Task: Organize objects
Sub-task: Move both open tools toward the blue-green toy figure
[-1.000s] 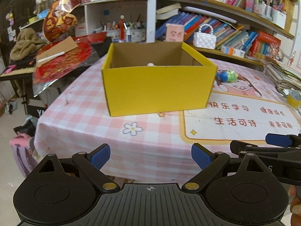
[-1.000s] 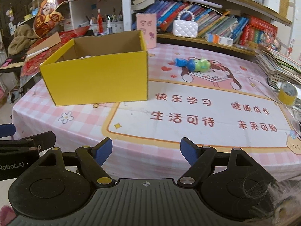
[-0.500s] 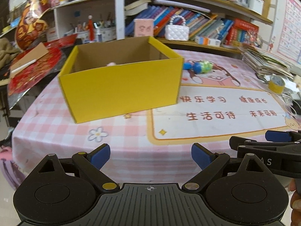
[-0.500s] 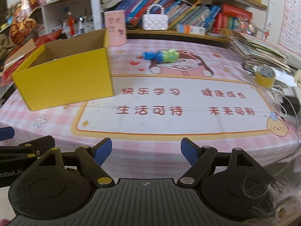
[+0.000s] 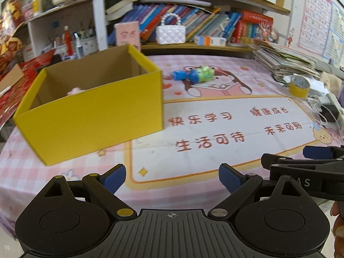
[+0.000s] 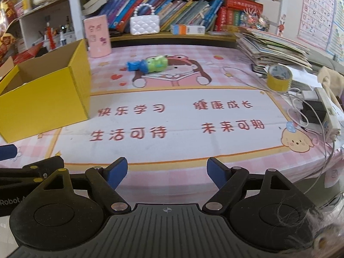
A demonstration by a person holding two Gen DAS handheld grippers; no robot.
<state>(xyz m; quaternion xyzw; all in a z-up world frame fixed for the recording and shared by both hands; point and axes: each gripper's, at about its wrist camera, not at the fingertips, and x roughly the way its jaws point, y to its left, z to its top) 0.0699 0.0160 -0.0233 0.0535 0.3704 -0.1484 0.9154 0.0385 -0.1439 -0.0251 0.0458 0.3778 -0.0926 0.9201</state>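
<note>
A yellow cardboard box (image 5: pixel 90 116) stands open on the left of the pink table mat; it also shows in the right wrist view (image 6: pixel 43 94). A pink thing (image 5: pixel 74 90) lies inside it. A green and blue toy (image 5: pixel 194 75) lies on the mat beyond the box, also seen in the right wrist view (image 6: pixel 148 64). My left gripper (image 5: pixel 172 177) is open and empty at the table's near edge. My right gripper (image 6: pixel 167 173) is open and empty beside it, and shows at the right of the left wrist view (image 5: pixel 316 157).
A roll of yellow tape (image 6: pixel 279 77), a stack of books (image 6: pixel 273 47), cables and a power strip (image 6: pixel 326 111) sit at the right. A pink cup (image 6: pixel 97 36) and a white handbag (image 6: pixel 145 23) stand at the back by the bookshelf.
Both grippers have swung to the right, so the box has slid left in both views and the toy and tape have come nearer the centre. The jaws have stayed open.
</note>
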